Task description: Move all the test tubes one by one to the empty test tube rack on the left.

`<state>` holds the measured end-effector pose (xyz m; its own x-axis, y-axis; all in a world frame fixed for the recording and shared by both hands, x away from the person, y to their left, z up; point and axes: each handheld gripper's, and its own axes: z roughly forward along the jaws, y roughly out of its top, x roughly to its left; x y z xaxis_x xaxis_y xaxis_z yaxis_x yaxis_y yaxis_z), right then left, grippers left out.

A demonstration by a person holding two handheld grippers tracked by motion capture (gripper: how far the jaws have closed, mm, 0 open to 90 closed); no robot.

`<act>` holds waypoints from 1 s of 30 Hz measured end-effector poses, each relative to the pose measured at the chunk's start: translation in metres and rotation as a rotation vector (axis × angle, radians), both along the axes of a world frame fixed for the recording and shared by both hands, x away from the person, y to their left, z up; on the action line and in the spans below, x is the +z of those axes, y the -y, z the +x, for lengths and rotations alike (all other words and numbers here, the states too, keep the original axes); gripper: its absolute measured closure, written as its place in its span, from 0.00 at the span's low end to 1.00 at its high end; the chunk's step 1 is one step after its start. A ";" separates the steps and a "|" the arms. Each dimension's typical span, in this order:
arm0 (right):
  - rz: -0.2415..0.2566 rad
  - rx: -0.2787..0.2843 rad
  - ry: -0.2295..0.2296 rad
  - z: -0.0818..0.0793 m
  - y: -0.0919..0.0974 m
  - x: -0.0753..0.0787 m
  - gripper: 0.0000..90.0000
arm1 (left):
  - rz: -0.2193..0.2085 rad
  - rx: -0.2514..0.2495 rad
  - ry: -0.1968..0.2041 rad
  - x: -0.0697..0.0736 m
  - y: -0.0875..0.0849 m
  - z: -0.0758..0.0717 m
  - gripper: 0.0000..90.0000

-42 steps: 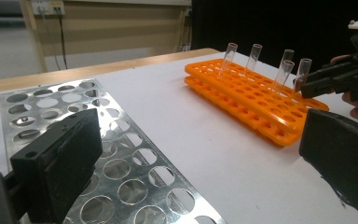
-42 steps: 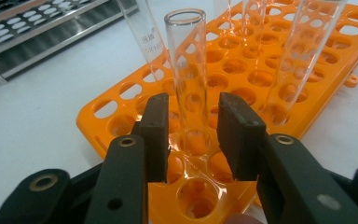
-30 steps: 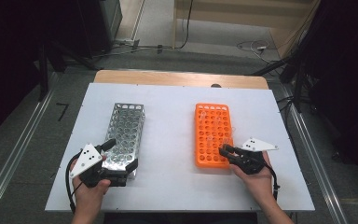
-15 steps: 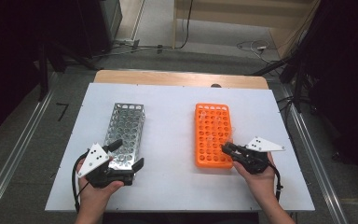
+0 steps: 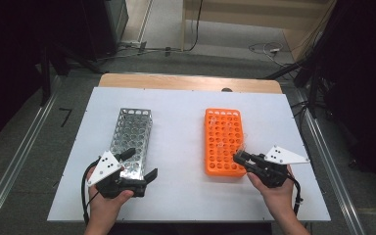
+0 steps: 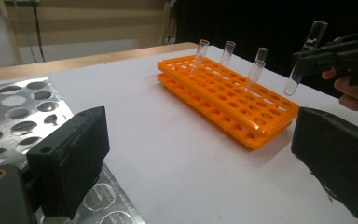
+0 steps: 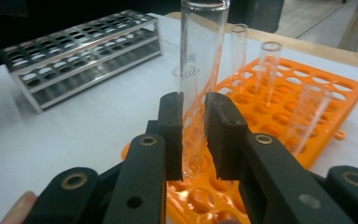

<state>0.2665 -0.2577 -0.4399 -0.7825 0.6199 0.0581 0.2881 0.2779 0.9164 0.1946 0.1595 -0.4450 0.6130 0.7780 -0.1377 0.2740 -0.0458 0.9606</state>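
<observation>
My right gripper (image 5: 240, 157) (image 7: 193, 135) is shut on a clear glass test tube (image 7: 200, 70) (image 6: 304, 58), held upright just above the near end of the orange rack (image 5: 223, 142) (image 6: 228, 98). Several more tubes (image 6: 227, 53) stand in that rack's far holes. My left gripper (image 5: 139, 164) (image 6: 198, 140) is open at the near end of the empty metal rack (image 5: 132, 137) (image 6: 14, 107). Its jaws have just been closing slightly and grip nothing; one jaw hangs over the rack's corner.
Both racks lie lengthwise on a white table (image 5: 181, 127), the metal one left and the orange one right, with bare surface between them. A wooden strip (image 5: 186, 82) borders the far edge. Cables (image 5: 264, 49) lie on the floor beyond.
The right gripper has risen with the tube, lifting it higher over the orange rack's near end. The left gripper has shifted slightly along the metal rack's near end.
</observation>
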 end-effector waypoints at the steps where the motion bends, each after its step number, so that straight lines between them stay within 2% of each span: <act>1: -0.001 0.008 0.000 -0.002 -0.002 0.001 0.82 | -0.001 -0.011 -0.002 0.001 0.003 0.000 0.05; 4: -0.001 0.022 0.002 -0.005 -0.005 0.003 0.82 | -0.003 -0.017 -0.001 0.002 0.005 -0.001 0.05; 10: -0.016 0.093 -0.008 -0.016 -0.024 0.003 0.82 | -0.011 -0.043 -0.017 0.004 0.015 -0.001 0.05; 24: -0.059 0.236 -0.035 -0.032 -0.060 -0.006 0.82 | -0.005 -0.126 -0.036 0.009 0.043 0.000 0.07; 26: -0.060 0.246 -0.041 -0.034 -0.064 -0.007 0.82 | -0.016 -0.144 -0.038 0.010 0.048 -0.001 0.07; 30: -0.076 0.272 -0.045 -0.038 -0.072 -0.010 0.82 | -0.026 -0.143 -0.050 0.012 0.054 -0.001 0.13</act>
<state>0.2282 -0.1860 -0.4503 -0.9185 0.3913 0.0577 0.2333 0.4183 0.8778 0.1933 0.1056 -0.4332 0.7090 0.6792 -0.1897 0.3138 -0.0630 0.9474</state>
